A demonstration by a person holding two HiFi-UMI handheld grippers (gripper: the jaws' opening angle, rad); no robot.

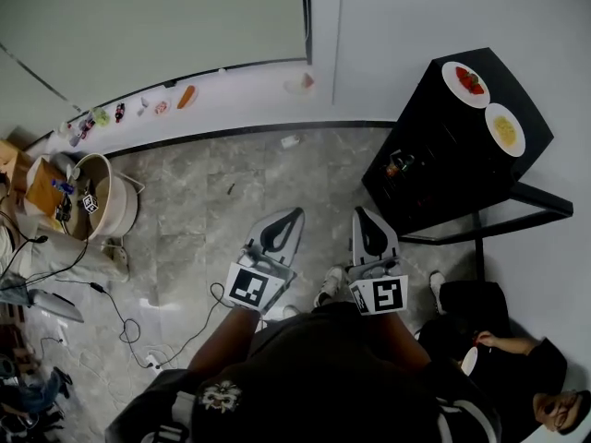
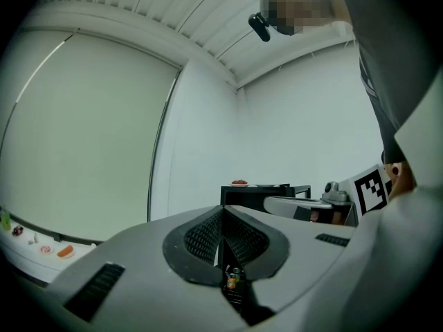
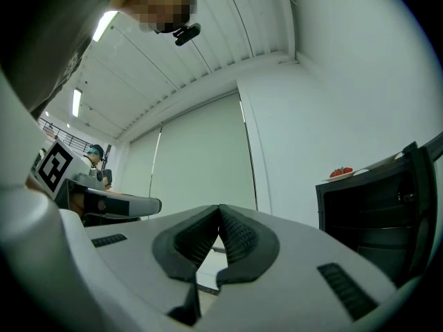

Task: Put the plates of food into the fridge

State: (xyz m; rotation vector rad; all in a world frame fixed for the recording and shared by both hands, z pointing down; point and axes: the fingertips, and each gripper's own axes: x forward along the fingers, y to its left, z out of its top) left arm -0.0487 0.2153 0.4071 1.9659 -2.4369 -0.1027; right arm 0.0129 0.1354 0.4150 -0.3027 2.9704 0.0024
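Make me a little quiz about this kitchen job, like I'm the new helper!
1. True or false: the plate of yellow food is inside the black fridge.
2. The second plate holds food that is: A red, B green, C blue.
3. Fill in: the left tool and the right tool are both ____, with nothing in them.

Key:
1. False; it sits on top of the fridge.
2. A.
3. Shut.
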